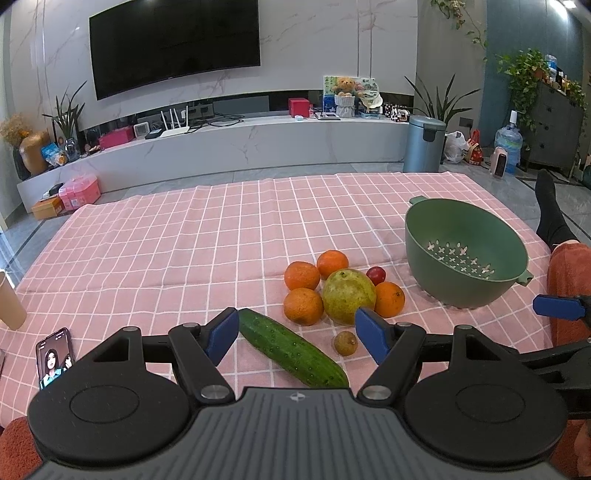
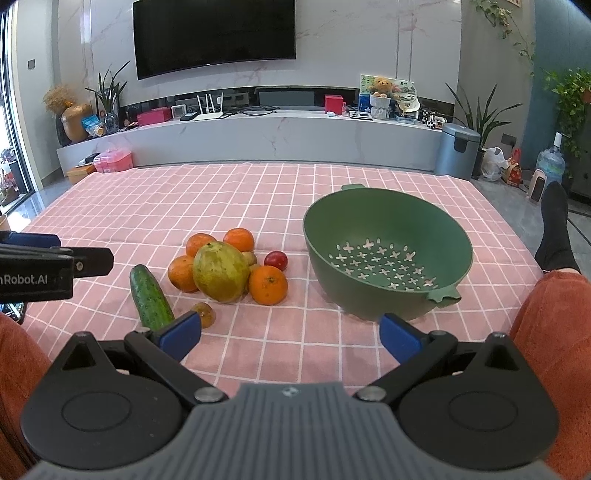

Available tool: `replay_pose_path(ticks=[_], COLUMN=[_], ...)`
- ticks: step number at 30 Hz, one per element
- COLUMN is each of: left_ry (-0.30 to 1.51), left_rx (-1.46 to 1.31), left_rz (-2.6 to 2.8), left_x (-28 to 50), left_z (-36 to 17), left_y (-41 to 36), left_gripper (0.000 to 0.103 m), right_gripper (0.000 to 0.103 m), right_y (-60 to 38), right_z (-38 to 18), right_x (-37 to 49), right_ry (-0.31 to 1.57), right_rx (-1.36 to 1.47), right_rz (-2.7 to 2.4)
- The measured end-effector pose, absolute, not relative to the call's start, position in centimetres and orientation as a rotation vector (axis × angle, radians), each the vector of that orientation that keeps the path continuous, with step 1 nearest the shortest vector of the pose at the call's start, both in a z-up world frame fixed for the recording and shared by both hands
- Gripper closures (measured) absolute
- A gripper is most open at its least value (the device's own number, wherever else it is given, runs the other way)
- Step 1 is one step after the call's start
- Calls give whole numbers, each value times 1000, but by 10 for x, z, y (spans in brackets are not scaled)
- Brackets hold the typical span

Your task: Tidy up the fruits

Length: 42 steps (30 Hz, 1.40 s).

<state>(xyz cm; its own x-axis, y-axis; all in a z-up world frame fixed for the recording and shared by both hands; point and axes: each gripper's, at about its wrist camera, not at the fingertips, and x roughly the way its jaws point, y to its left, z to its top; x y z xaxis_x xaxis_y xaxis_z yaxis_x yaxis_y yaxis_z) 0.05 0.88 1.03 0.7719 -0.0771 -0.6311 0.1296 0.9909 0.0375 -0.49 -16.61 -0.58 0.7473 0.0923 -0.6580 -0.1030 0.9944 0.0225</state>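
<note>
Clustering near the middle of the pink checked cloth (image 1: 184, 236), the fruits are seen as one tight group; a large green-yellow mango (image 1: 348, 296) is ringed by four oranges (image 1: 303, 306), with a small red fruit (image 1: 376, 275) just behind it and a small brown fruit (image 1: 345, 343) lying just in front; a cucumber (image 1: 291, 349) is laid slantwise beside the group, on its left, apart from the oranges. A green colander (image 2: 388, 251) is stood upright on the cloth to the right of the fruits, near but not touching, and nothing is held in it. The left gripper (image 1: 297, 338) is held low over the cloth with its blue pads spread wide and nothing between them; the cucumber and brown fruit are seen through the gap. The right gripper (image 2: 291, 334) is likewise released, its pads wide apart over bare cloth, in front of the colander. A phone (image 1: 54, 357) with a lit screen is laid at the cloth's left edge; a dark television (image 2: 214, 35) is mounted on the marble wall behind.
</note>
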Motion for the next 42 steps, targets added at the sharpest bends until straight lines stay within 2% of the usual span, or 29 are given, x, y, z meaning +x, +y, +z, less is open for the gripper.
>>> replay_pose_path(ticks=[18,23,24,26,27,36,42], left_ry=[685,737,752,795,815,959,1013], left_rx=[55,-13,-25,-58,-74,-258,-333], left_rz=[-105,-124,-116,-109,-107,-48,2], left_x=[4,21,25,36,40,73,93], left_z=[11,8,7,1,-2,-43,-61], left_y=[15,31,34,39,41,52,60], left_gripper=[19,28,33,39,40,40,40], right_gripper=[4,5,5,6,11,26,31], right_y=[-166,-163,-161,-158,-156,-129,-121], right_z=[-5,-9,-11,-14,-16,-39,-55], right_x=[-3,6,10,20,25,69,98], right_ry=[716,692,698,707,710,718,741], right_rx=[-13,-23,-20,-16,-27,-147,-192], right_rz=[110,157,173,204,214,350,401])
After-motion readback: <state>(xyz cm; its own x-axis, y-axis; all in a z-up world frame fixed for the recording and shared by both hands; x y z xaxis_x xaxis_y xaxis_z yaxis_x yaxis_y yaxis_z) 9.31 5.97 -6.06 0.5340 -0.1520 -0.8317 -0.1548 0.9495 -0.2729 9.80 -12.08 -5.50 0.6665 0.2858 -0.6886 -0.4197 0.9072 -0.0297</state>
